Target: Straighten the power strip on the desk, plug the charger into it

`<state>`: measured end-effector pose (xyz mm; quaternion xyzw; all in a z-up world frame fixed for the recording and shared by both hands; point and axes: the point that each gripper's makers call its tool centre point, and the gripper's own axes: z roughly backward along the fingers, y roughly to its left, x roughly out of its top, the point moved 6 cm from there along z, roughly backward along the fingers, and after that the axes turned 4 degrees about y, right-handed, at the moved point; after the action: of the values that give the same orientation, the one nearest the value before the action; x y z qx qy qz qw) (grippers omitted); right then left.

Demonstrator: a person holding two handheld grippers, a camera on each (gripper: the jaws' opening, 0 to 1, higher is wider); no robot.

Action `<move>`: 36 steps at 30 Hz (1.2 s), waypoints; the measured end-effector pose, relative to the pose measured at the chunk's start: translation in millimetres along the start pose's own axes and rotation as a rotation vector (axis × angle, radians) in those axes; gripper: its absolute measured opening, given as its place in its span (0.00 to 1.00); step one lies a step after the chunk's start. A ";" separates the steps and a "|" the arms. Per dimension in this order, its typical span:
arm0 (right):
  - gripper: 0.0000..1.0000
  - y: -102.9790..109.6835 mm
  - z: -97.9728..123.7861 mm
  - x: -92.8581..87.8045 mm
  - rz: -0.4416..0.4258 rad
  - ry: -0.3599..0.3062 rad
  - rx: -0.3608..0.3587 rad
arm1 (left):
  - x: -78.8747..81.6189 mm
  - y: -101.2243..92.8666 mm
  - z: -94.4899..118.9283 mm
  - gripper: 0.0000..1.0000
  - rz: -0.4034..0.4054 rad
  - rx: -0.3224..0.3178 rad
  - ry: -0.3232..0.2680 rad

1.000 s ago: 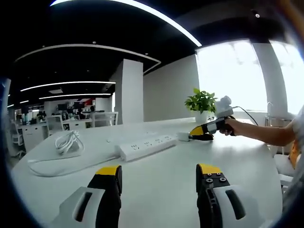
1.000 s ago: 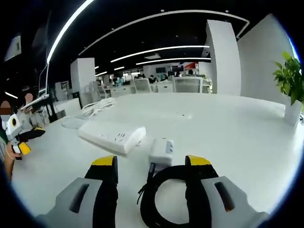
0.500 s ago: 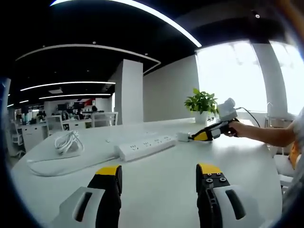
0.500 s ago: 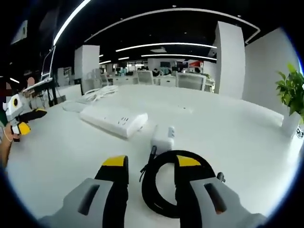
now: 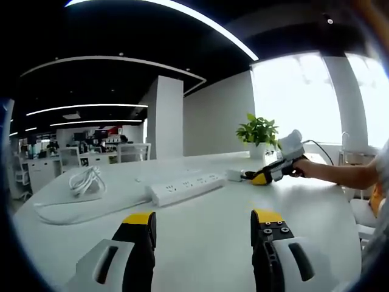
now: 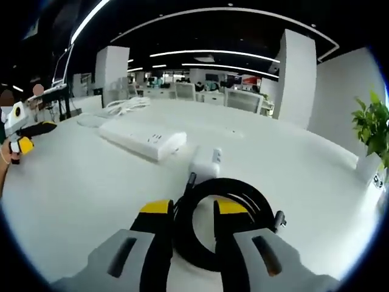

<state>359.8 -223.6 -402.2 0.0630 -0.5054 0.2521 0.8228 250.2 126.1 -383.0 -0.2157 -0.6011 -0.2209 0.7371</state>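
**Handling assessment: power strip and charger, right tool closing on the cable coil**

The white surface (image 6: 316,182) carried everything in question. It looked smooth and glossy, so I judged that light items would slide on it readily.

The power strip (image 5: 187,188) lay across the middle of the surface, at a slant in both views, with its white lead (image 5: 85,210) trailing off towards a bundled cord (image 5: 86,180) at the far side. I judged the strip a rigid plastic bar, moderately light; a push or a pinch at one end would pivot it, and the trailing lead might drag it back.

The charger (image 6: 205,163) sat just beside the near end of the strip in the right gripper view, apart from it, not yet plugged in. It was a small white block, hard and likely slick. The body is the place to take it, across its flat sides, not by the cable.

Its black cable (image 6: 222,222) lay coiled on the surface directly ahead of my right tool (image 6: 192,208). The jaws stood narrowed about the near arc of the coil; I could not tell whether they had actually clamped it. The cable appeared thick, rubbery and springy, apt to uncoil when lifted.

My left tool (image 5: 203,218) was held above the surface with jaws wide apart, holding nothing, well short of the strip.
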 end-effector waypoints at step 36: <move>0.09 -11.2 -1.1 8.6 -0.218 0.028 0.110 | 5.9 -8.0 -9.7 0.64 0.006 -0.025 -0.017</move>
<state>369.2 -229.9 -393.6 0.1589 -0.4693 0.1893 0.8478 254.3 113.6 -378.6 -0.2285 -0.6038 -0.2242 0.7300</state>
